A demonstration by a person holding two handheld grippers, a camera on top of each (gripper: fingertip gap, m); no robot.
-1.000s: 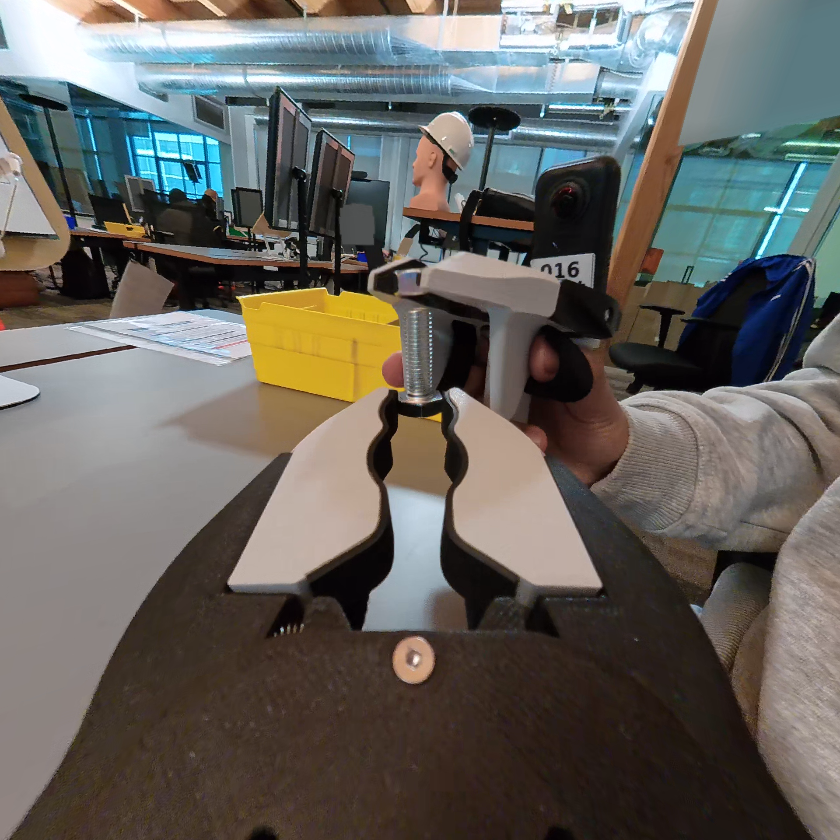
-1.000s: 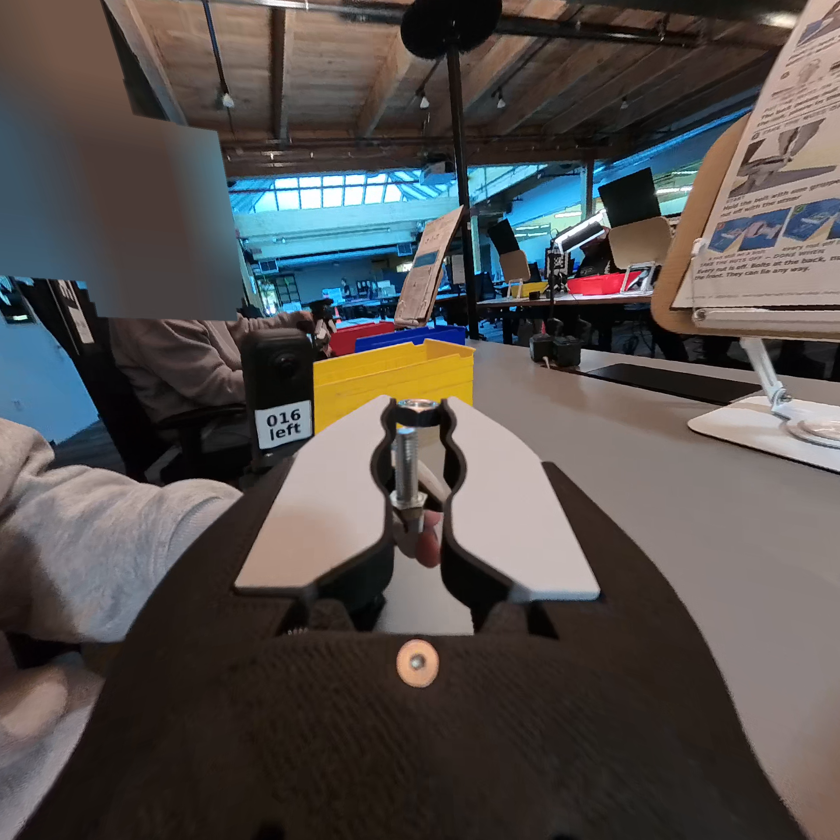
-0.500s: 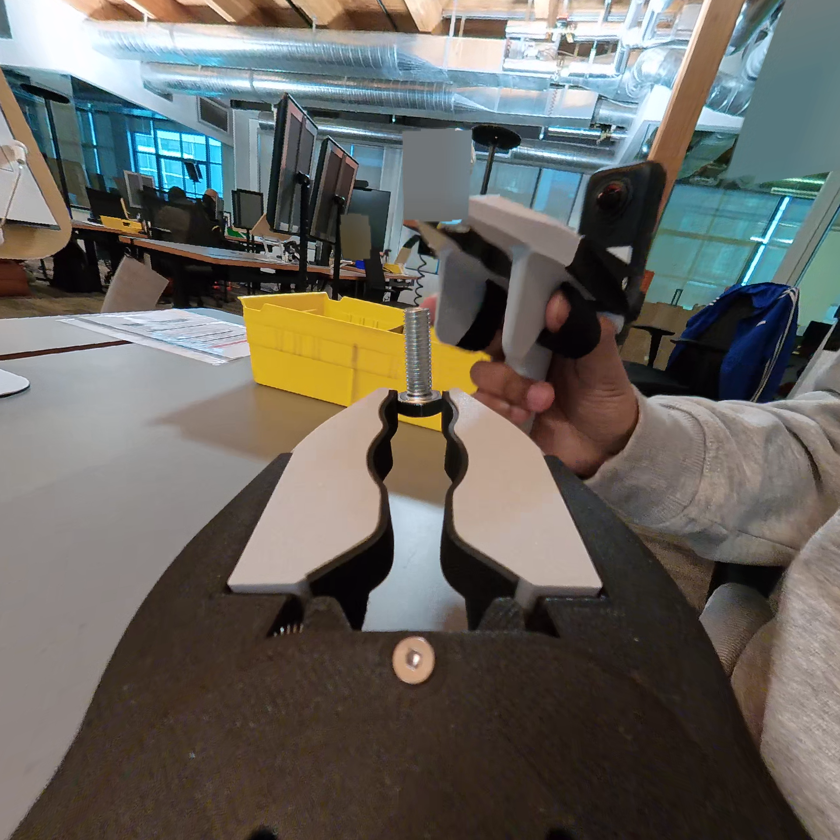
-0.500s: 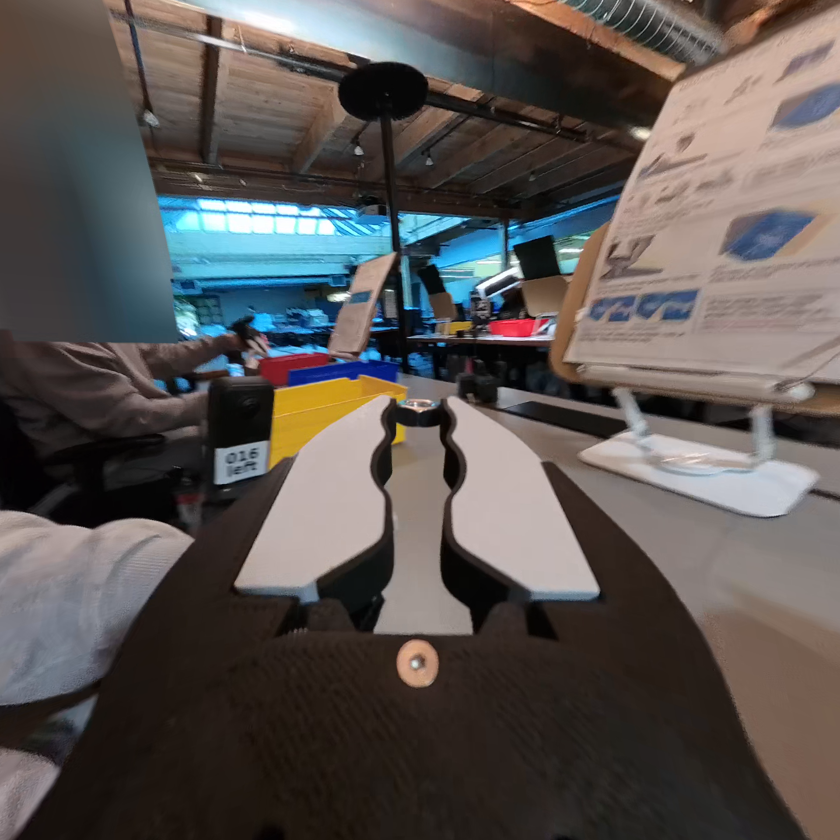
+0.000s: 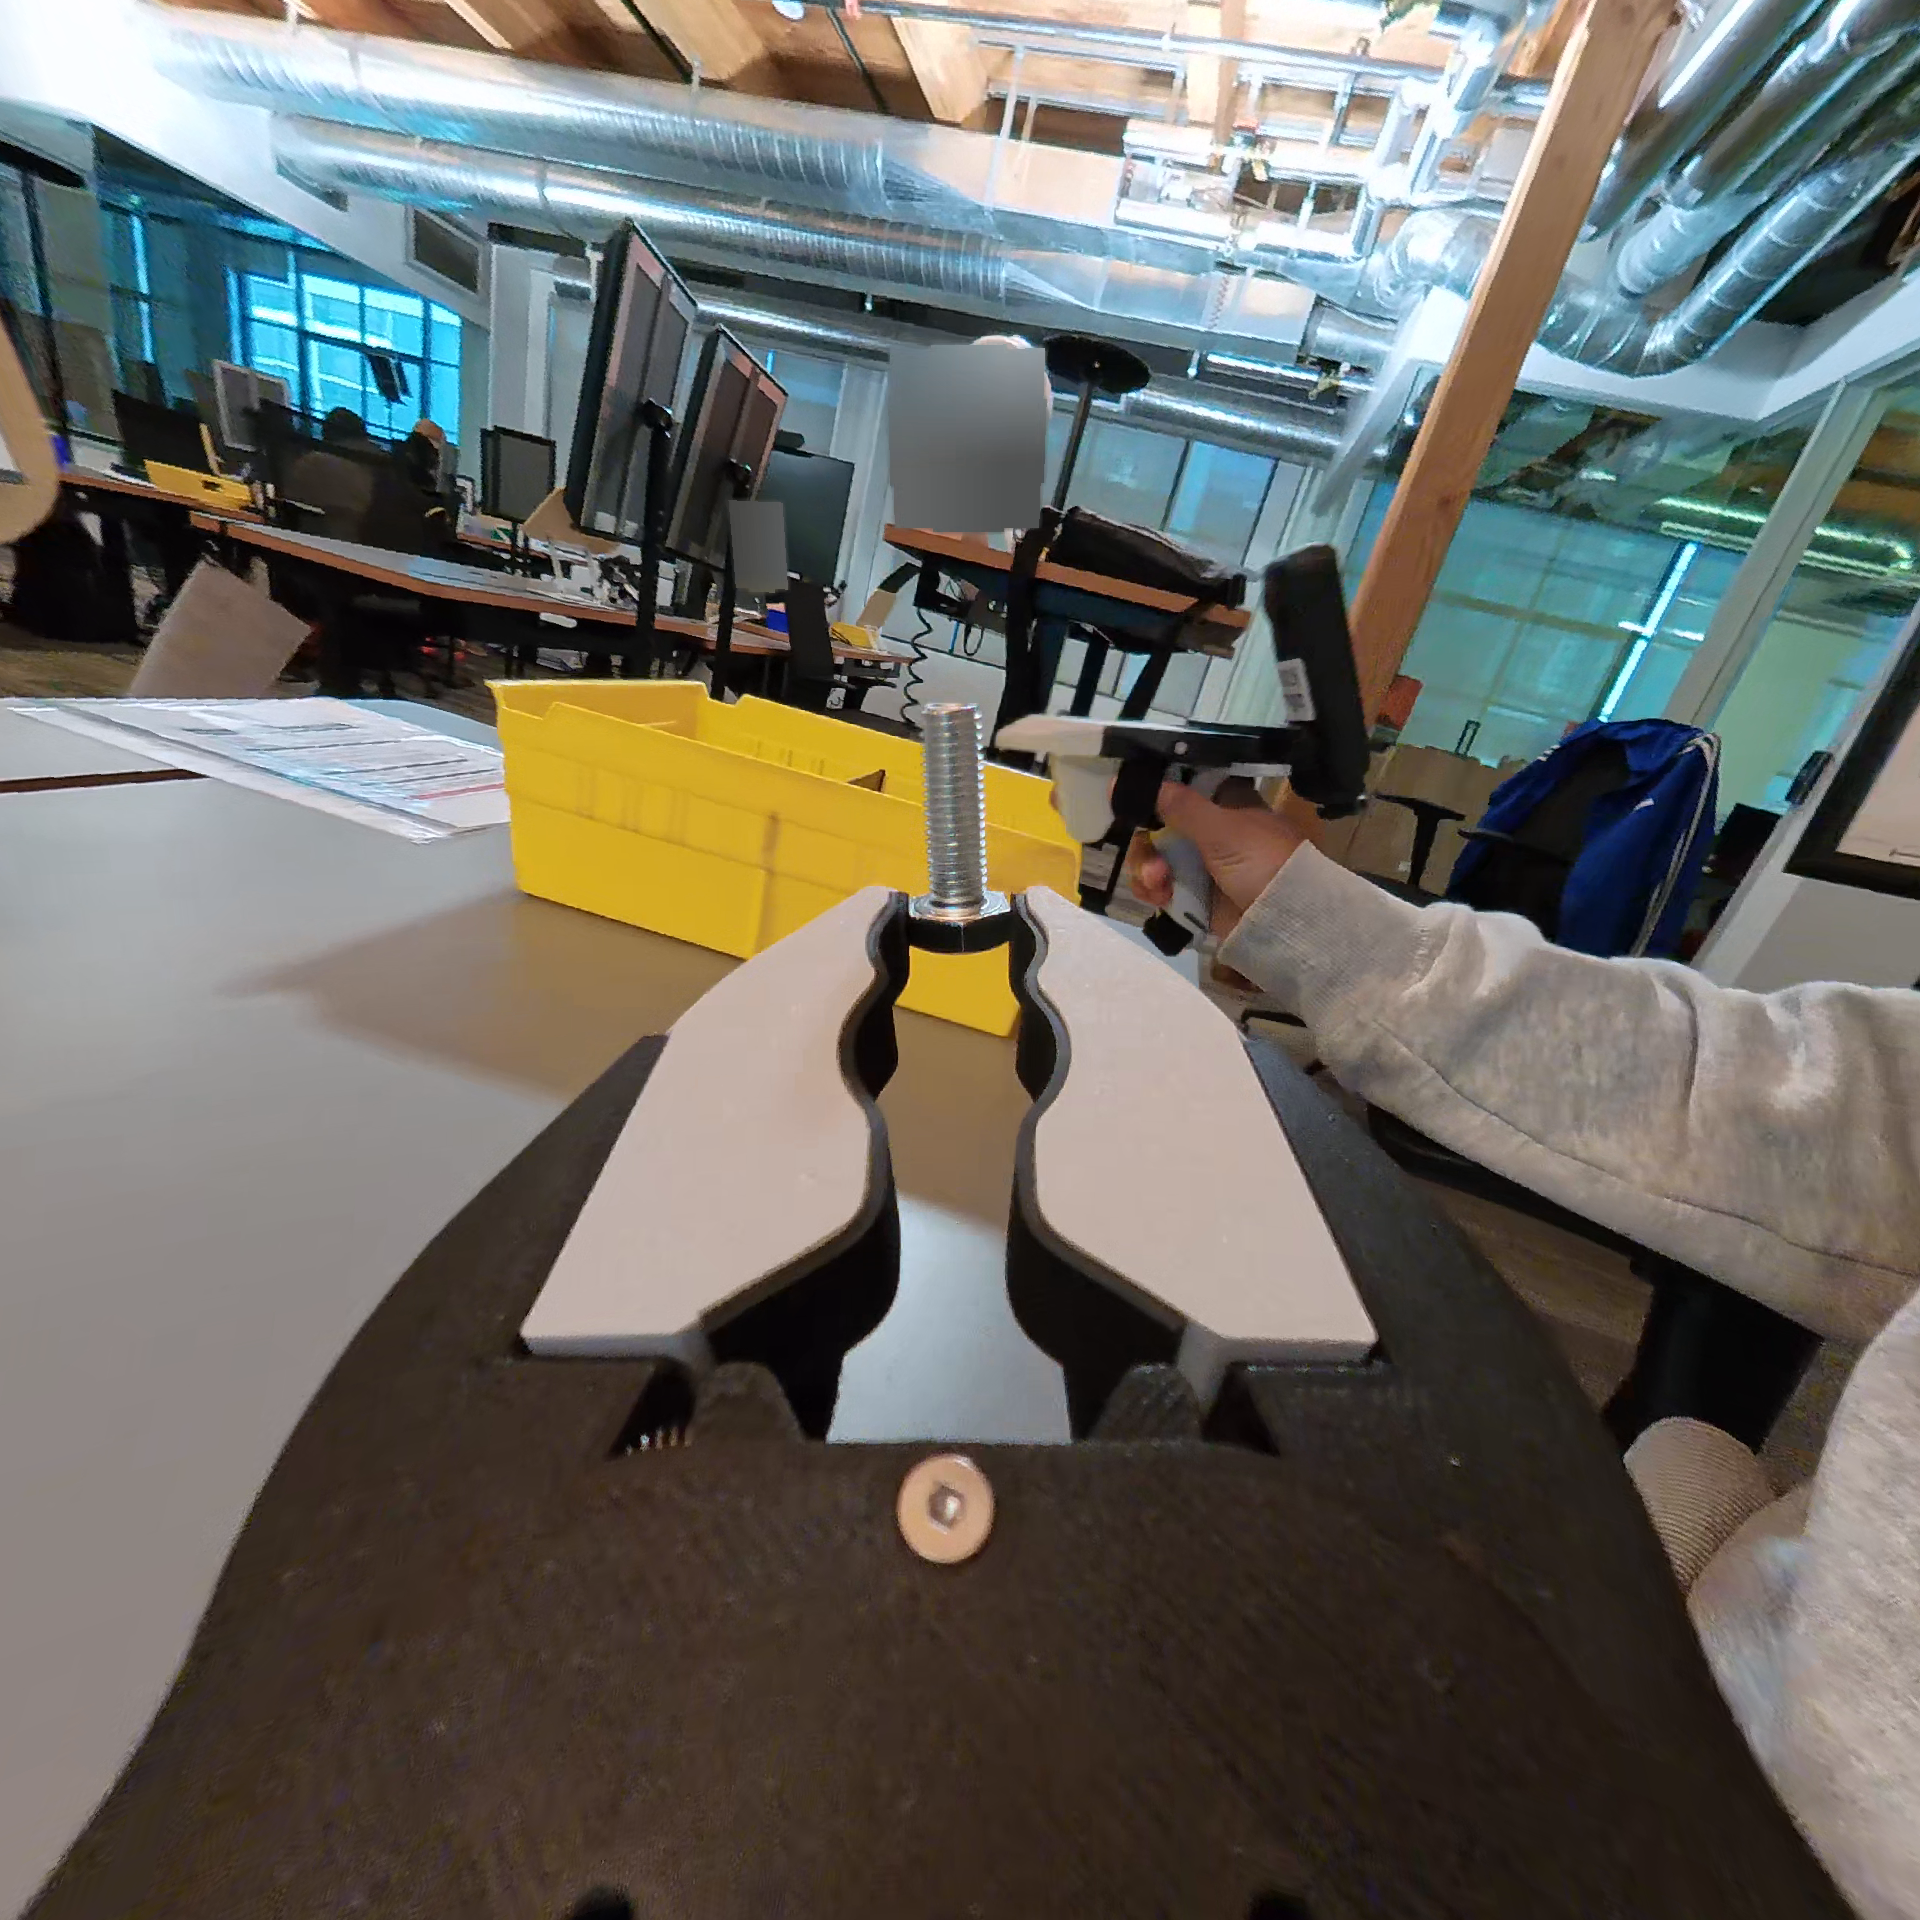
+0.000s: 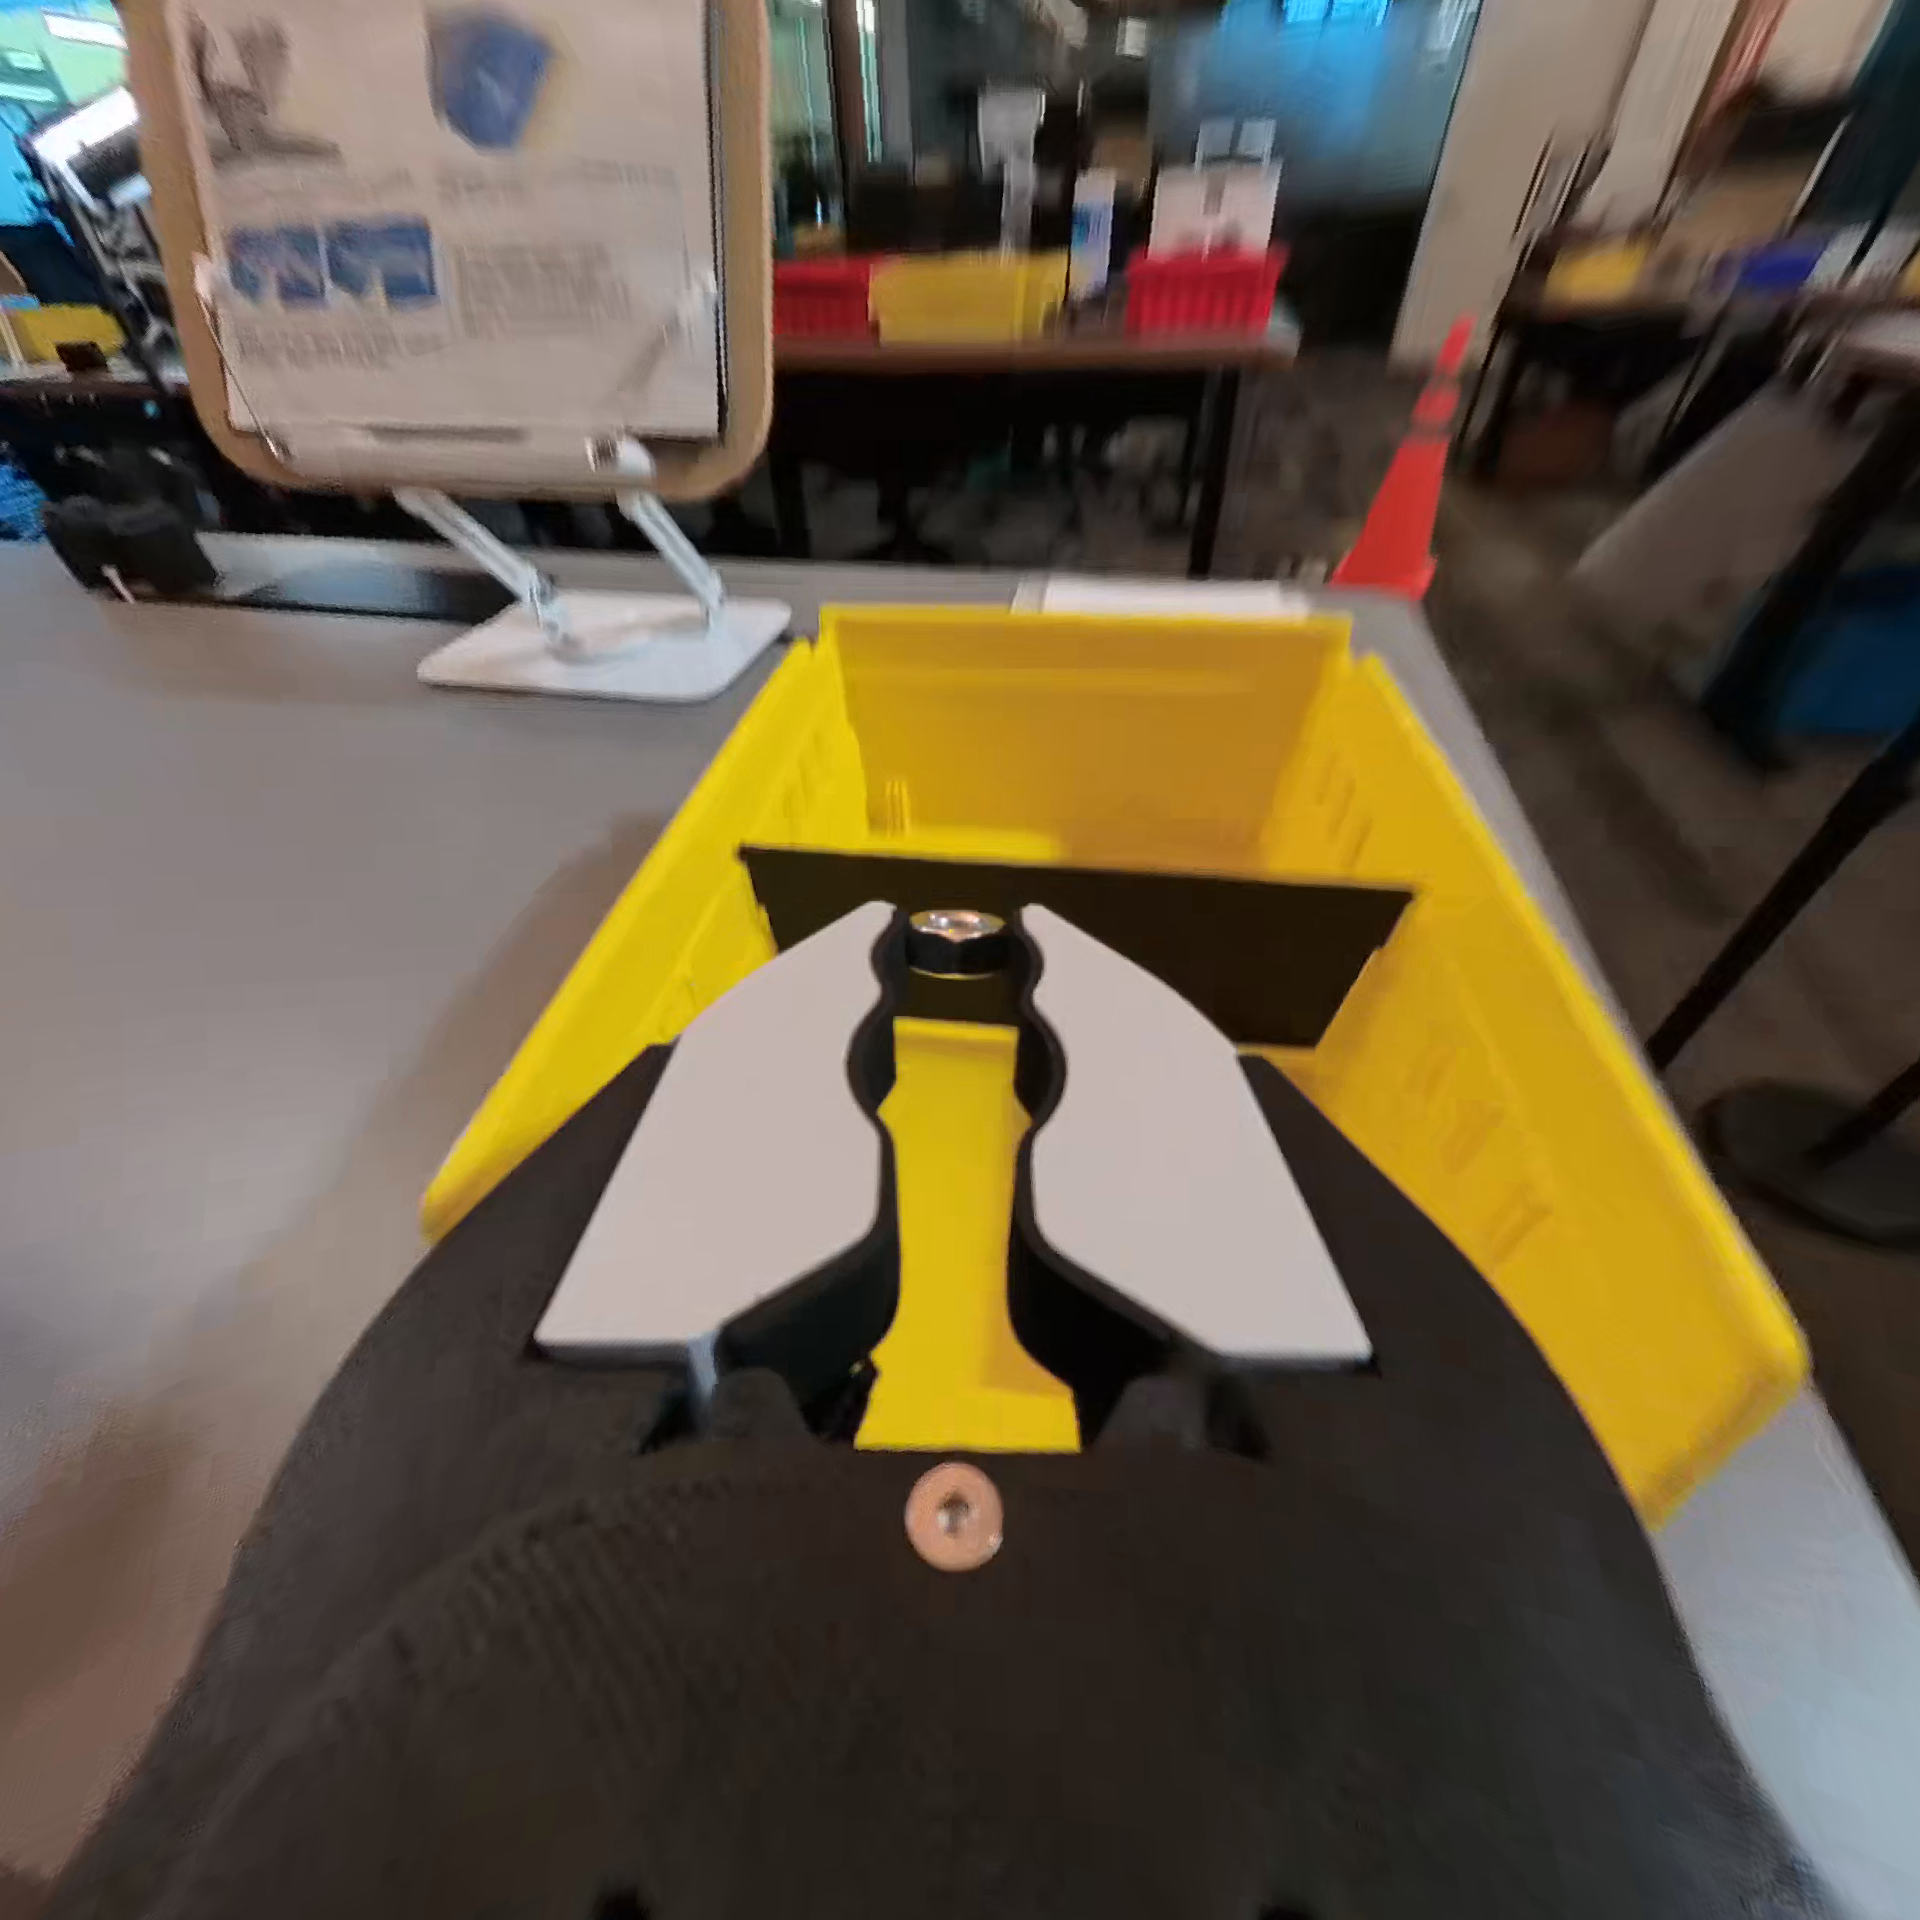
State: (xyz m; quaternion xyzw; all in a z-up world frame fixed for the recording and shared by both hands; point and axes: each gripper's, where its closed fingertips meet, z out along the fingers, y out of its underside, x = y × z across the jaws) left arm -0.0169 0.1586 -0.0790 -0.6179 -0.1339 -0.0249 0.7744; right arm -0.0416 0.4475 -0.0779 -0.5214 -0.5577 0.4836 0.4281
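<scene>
My left gripper (image 5: 954,925) is shut on the head of a silver bolt (image 5: 952,805) that stands upright, thread bare, above the grey table (image 5: 260,1039). My right gripper (image 6: 954,940) is shut on a silver hex nut (image 6: 951,935) and hangs over the near compartment of a yellow bin (image 6: 1444,1060), just before its black divider (image 6: 1226,966). In the left wrist view the right gripper (image 5: 1029,736) shows farther off, held level over the same bin (image 5: 675,831) by a hand in a grey sleeve.
A clipboard with a printed sheet on a white stand (image 6: 457,229) rises behind the bin. A paper sheet (image 5: 270,753) lies on the table at the left. An orange cone (image 6: 1408,488), a blue-draped chair (image 5: 1590,831) and desks with monitors stand beyond the table. The tips of one gripper are about 30 cm away from the tips of the other.
The nut came off the bolt in my right gripper. That gripper swung away from the bolt and over the yellow bin. The left gripper kept the bolt upright, nearly still.
</scene>
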